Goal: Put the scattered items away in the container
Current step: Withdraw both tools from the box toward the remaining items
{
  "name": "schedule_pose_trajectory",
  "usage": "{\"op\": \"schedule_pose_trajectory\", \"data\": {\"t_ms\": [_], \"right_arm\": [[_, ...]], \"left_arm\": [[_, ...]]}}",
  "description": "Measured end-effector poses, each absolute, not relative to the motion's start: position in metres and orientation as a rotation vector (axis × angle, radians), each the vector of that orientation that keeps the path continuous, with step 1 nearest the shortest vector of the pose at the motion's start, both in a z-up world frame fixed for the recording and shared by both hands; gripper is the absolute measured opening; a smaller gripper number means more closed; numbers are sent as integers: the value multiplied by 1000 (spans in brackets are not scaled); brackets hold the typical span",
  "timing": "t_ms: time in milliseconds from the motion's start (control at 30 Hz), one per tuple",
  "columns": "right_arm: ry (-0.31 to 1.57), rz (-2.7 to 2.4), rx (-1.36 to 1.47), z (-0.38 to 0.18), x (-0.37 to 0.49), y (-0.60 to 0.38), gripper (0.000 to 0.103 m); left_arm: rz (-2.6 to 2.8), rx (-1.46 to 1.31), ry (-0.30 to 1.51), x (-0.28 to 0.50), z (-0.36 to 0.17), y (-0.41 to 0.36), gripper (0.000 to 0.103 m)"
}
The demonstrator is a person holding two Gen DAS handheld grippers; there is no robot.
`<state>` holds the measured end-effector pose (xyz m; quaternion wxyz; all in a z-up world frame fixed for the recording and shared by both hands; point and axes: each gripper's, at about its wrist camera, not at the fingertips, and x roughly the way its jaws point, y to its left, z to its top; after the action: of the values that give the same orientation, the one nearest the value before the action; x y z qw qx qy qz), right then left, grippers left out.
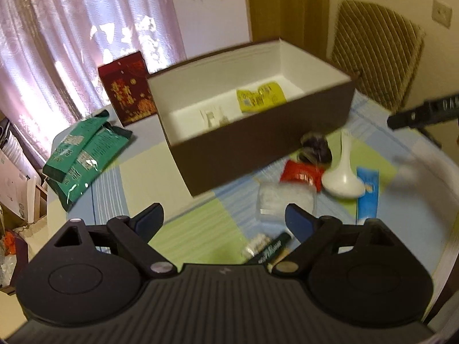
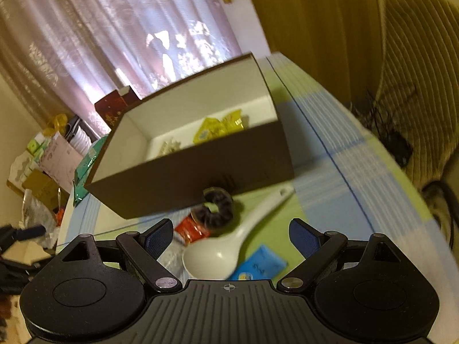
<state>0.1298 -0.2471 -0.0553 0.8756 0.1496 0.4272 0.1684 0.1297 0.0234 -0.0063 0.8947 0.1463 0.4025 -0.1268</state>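
Inside brown box [image 1: 258,143]: yellow packet [image 1: 261,97] | pale small item [image 1: 212,117], blurred

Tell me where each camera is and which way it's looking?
Left wrist: sits on the left gripper, looking forward over its open fingers at the brown box; the right gripper pokes in at the right edge.
Right wrist: sits on the right gripper, fingers open, facing the brown box.
Both show the white spoon and box.
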Motion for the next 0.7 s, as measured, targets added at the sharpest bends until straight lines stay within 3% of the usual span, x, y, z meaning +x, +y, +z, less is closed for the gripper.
{"op": "schedule_pose_trajectory", "data": {"t_ms": [367, 700], "right_arm": [[969, 329, 418, -83, 124, -273, 93], [1020, 317, 487, -102, 127, -286, 93]], "left_arm": [[-300, 378, 872, 111, -44, 6, 75], [-349, 403, 914, 120, -70, -5, 44]]}}
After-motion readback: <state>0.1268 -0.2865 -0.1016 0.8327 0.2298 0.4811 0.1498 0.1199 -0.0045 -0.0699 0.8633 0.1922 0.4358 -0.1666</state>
